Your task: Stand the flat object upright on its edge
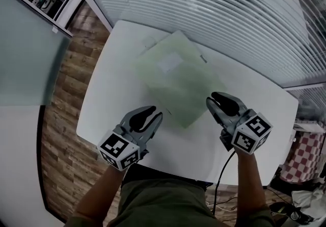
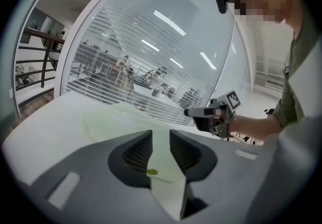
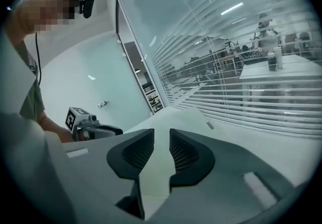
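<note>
While the pale green sheet (image 1: 175, 75) lies flat on the white table (image 1: 102, 108), its long axis runs diagonally, far-left to near-right. 1 corner points at the person. The left gripper (image 1: 154, 115) and right gripper (image 1: 215, 99) flank that corner, each with its jaws slightly apart.

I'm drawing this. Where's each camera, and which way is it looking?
Head view: on the head, looking down at green sheet, table; forearms show.
Left gripper view: rides left hand-held gripper, faces blinds; torso, right arm show.
Right gripper view: rides right hand-held gripper, faces blinds; torso, left arm show.
All show the sheet.

R gripper (image 3: 161, 137) ajar, sheet (image 3: 159, 173) in gap.
</note>
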`<state>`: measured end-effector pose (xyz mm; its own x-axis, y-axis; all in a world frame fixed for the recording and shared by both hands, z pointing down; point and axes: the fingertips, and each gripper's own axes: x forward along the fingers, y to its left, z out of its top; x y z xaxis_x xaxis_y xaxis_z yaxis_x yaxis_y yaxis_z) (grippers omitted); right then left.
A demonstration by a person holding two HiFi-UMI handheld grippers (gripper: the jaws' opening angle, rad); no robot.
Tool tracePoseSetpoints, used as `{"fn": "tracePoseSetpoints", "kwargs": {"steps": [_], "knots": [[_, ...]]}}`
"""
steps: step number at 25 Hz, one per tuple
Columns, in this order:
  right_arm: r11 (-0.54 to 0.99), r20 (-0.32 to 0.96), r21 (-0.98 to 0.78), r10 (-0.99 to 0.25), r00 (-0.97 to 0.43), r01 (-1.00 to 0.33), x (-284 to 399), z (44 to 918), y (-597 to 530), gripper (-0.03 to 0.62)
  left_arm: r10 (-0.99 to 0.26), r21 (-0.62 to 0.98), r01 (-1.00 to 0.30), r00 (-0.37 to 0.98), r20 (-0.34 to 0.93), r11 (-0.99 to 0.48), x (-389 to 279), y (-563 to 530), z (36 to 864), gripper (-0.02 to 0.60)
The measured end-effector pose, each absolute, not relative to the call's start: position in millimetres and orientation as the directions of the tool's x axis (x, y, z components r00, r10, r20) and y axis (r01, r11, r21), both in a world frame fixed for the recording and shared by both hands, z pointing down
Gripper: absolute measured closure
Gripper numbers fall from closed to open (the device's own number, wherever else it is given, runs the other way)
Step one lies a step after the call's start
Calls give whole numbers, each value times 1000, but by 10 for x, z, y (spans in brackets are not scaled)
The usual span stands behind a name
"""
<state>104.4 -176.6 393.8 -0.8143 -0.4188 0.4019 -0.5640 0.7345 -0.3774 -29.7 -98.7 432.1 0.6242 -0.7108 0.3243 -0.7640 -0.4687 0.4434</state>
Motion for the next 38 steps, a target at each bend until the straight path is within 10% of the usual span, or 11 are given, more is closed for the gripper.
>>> {"fn": "tracePoseSetpoints", "kwargs": {"steps": [38], "knots": [[779, 559, -296, -328, -762, -553, 870, 4731, -2933, 354, -726, 637, -751, 535, 432, -174, -570, -1487, 5209, 311]]}}
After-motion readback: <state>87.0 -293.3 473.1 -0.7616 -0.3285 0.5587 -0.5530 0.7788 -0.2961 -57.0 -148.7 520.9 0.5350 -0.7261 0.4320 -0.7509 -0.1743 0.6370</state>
